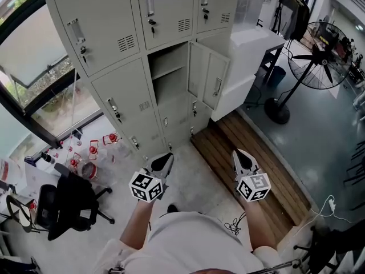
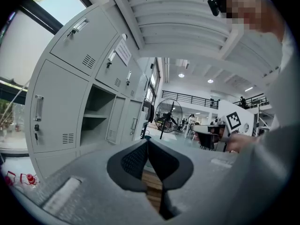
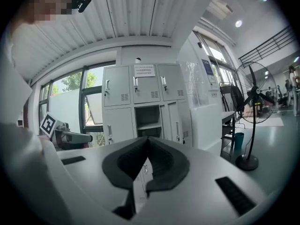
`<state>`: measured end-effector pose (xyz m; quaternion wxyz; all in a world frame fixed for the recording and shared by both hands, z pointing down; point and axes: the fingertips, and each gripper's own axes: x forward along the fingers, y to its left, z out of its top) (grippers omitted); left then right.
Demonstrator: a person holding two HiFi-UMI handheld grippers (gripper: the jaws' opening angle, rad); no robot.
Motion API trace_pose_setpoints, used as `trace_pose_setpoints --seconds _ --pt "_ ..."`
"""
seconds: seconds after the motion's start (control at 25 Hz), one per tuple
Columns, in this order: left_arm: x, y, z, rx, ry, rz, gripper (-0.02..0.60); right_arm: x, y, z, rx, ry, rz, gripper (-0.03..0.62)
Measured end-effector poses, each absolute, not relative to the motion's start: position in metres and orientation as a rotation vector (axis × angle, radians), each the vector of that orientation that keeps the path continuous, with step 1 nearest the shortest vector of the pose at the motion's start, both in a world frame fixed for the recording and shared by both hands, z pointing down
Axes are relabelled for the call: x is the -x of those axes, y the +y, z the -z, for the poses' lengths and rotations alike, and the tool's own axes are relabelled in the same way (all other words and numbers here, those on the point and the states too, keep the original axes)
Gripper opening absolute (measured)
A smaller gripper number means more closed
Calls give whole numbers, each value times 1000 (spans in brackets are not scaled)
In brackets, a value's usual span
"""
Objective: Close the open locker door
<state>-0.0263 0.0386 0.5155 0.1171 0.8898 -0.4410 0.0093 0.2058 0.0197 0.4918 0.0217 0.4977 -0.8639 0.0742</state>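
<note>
Grey metal lockers [image 1: 120,50] stand against the far wall beside a big window, with a white cabinet [image 1: 245,67] to their right and a standing fan [image 1: 319,61] further right on the grey floor. The open locker door [image 1: 208,76] belongs to the middle column and hangs swung out to the right, well away from its frame. It leaves the compartment [image 1: 169,73] bare to the room. That compartment has one shelf across it, and nothing shows on the shelf or below it. The other lockers are shut, so their contents are hidden. The person stands well back from the lockers, near a strip of wooden flooring [image 1: 251,147]. The left gripper [image 1: 164,158] and right gripper [image 1: 240,154] are held low and pointed toward the lockers, well apart from the door. Both pairs of jaws are pressed together with nothing between them, which suits a push better than a grasp. The right gripper looks better placed to reach the door's outer face and swing it left.
</note>
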Motion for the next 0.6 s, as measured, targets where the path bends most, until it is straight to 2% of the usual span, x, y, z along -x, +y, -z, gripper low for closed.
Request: trace_pose_setpoints --seconds 0.6 --pt "35 35 -523 -2596 -1260 -36 15 -205 19 -498 -1615 -2606 -235 11"
